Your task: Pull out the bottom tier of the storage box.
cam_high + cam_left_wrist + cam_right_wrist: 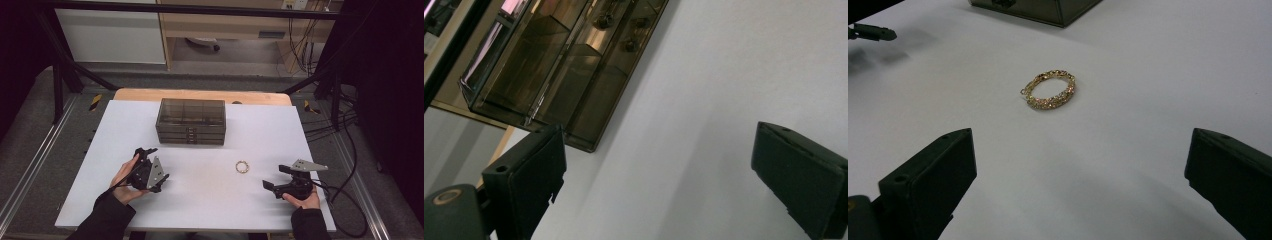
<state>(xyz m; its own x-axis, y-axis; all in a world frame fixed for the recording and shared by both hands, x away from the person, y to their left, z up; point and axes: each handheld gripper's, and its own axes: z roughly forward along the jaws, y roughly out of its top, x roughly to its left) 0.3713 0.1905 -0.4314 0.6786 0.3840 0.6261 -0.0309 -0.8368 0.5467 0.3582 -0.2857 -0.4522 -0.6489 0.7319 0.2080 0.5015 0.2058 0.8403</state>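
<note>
Jaws wide before gold beaded bracelet (1050, 89).

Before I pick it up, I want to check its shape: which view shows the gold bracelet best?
The right gripper view: the gold bracelet lies large and sharp on the white table ahead of the open right tool. The high view shows it as a tiny ring.

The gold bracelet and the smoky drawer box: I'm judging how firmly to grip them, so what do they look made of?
The gold sparkly bracelet looks like gold-toned metal chain set with small stones, judging by its glitter; plating or solid metal can't be told. The smoky-brown see-through drawer box looks like glossy tinted plastic: its inner dividers show through and its walls reflect light.
</note>
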